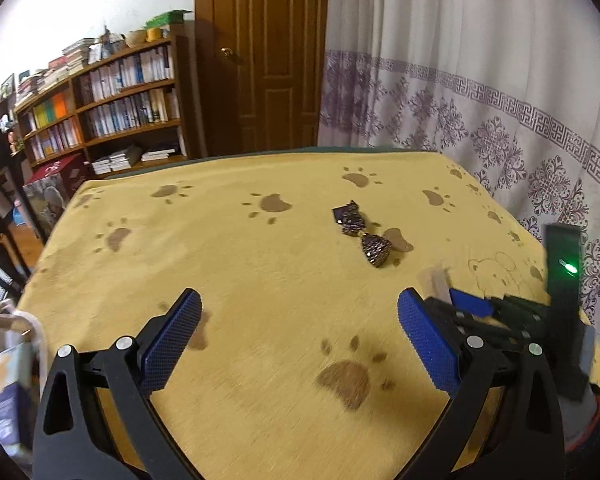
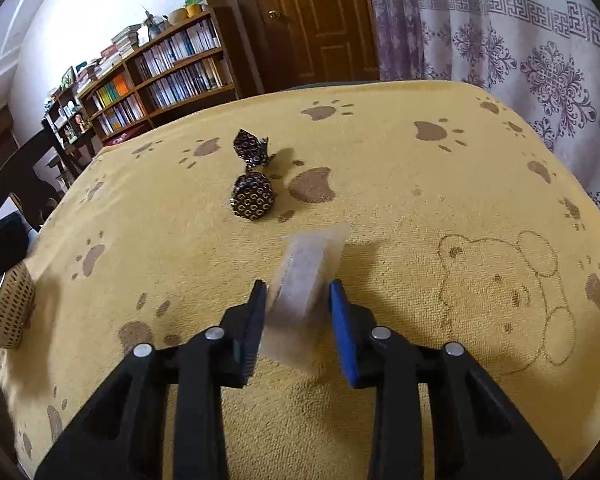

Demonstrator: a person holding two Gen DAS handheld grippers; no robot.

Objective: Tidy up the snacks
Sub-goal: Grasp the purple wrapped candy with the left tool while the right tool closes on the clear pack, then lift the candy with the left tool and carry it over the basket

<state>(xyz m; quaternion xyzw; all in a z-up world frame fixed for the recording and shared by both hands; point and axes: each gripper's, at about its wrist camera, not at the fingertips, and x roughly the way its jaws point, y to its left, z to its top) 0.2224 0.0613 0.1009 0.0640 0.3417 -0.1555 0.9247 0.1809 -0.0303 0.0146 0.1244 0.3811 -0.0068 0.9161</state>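
Clear packet (image 2: 306,280): a pale, translucent wrapped snack, pinched between the two fingers of the right gripper (image 2: 298,292) at the centre of the right wrist view, raised a little above the cloth (image 2: 400,184). The image is motion-blurred, so its contents cannot be read. It appears light and soft-walled; the film looks slippery, and a grip across the filled middle, as here, seems safer than one on the thin sealed end at 12 o'clock.

Dark candy (image 2: 253,196): a round sweet in patterned foil with a twisted tail, lying on the cloth at 11 o'clock from the packet, well apart from it. Probably small, light and firm; the body seems the better hold, since the twisted tail would likely slip or tear. The left wrist view shows the same candy (image 1: 364,240) at 1 o'clock.

Left gripper (image 1: 300,320): fingers spread wide, nothing between them, above bare cloth. The right gripper (image 1: 440,292) with its packet appears at 3 o'clock of it.

Basket (image 2: 10,312): a woven container at the table's edge, 9 o'clock in the right view; a likely destination, though this is a judgement.

Background: bookshelf (image 1: 112,100), door (image 1: 268,56), curtain (image 1: 480,80).
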